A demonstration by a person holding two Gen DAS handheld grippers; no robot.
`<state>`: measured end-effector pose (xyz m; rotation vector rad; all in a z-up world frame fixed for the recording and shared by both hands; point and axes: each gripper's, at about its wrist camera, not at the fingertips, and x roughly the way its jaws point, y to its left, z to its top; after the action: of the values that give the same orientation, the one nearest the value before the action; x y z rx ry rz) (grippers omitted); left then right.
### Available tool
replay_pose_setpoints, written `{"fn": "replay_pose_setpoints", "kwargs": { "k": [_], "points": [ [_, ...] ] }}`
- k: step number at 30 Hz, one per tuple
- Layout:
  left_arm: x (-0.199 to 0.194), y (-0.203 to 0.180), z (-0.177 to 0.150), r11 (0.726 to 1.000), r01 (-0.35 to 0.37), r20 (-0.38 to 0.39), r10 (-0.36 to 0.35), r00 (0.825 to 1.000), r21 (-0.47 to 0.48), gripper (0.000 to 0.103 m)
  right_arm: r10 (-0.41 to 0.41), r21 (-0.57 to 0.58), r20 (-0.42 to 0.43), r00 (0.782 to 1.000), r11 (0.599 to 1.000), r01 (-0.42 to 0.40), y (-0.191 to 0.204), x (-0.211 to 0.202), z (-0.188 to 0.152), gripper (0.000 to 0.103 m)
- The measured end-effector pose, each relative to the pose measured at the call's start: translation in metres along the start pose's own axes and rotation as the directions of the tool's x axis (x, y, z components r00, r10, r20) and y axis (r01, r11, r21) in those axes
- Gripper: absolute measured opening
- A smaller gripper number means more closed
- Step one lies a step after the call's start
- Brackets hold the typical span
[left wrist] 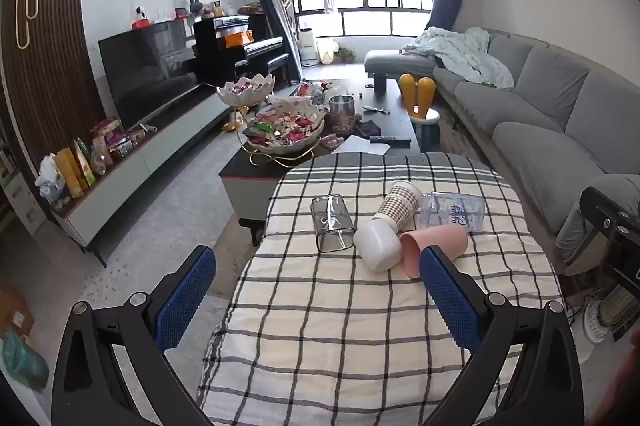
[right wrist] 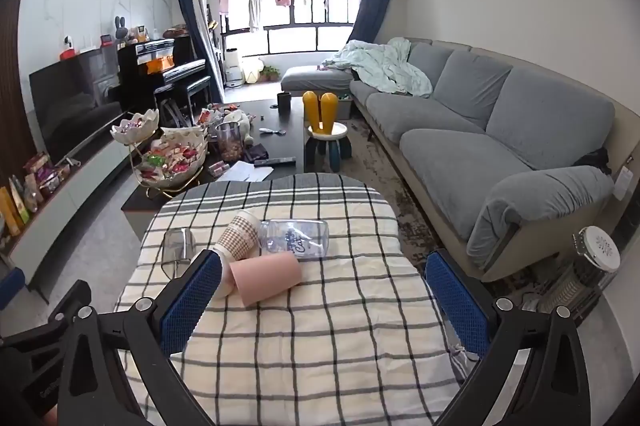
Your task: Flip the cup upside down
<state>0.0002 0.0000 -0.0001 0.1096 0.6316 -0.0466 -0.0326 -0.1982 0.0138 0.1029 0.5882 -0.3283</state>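
Cups lay on their sides in a loose cluster toward the far half of the tabletop (left wrist: pixel 360 346), which we saw covered by a cream cloth with a dark check. From the left wrist view we counted five: a smoky clear square cup (left wrist: pixel 332 224) on the left of the group, a white cup (left wrist: pixel 378 246) with its base toward us, a pink cup (left wrist: pixel 434 246) just beside it and touching it, a houndstooth paper cup (left wrist: pixel 398 206) behind them, and a clear cup with blue lettering (left wrist: pixel 454 212) at the right. The white cup's far end met the paper cup.

Our left gripper (left wrist: pixel 316 302) hung above the near part of the cloth with its blue-padded fingers (left wrist: pixel 186 300) spread wide and nothing between them. Its right finger overlapped the pink cup's mouth in that view, though we could not tell whether it touched.

Our right gripper (right wrist: pixel 324 302) was likewise spread wide and empty, hovering over the cloth on the near side of the pink cup (right wrist: pixel 266 278). Its left finger (right wrist: pixel 192 302) hid most of the white cup (right wrist: pixel 224 286).

Beyond the tabletop stood a dark coffee table (left wrist: pixel 392 106) with a tiered candy dish (left wrist: pixel 284 130), and a grey sofa (right wrist: pixel 460 146) ran along the right wall.
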Motion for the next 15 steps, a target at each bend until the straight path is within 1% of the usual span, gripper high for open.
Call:
{"fn": "replay_pose_setpoints", "kwargs": {
  "k": [2,4,7,15],
  "points": [
    [-0.0004,-0.0007,0.0,1.0,0.011,-0.003,-0.011,1.0,-0.005,0.103,0.002,0.001,0.003,1.0,1.0,-0.002,0.0001,-0.0007,-0.0009,0.103],
    [0.0003,-0.001,0.0007,1.0,0.006,-0.011,-0.006,1.0,-0.004,0.103,0.002,-0.001,0.001,1.0,1.0,-0.002,0.0,-0.0011,-0.0015,0.103],
    [-0.0044,-0.002,0.0036,1.0,0.011,0.001,-0.011,1.0,0.0,0.103,0.004,-0.002,0.004,1.0,1.0,-0.004,0.0,-0.0028,0.0032,0.103],
    [-0.0074,-0.0054,0.0063,1.0,0.013,0.011,-0.013,1.0,0.008,0.103,-0.001,-0.009,0.022,1.0,1.0,0.001,0.0016,-0.0048,0.0011,0.103]
  ]
}}
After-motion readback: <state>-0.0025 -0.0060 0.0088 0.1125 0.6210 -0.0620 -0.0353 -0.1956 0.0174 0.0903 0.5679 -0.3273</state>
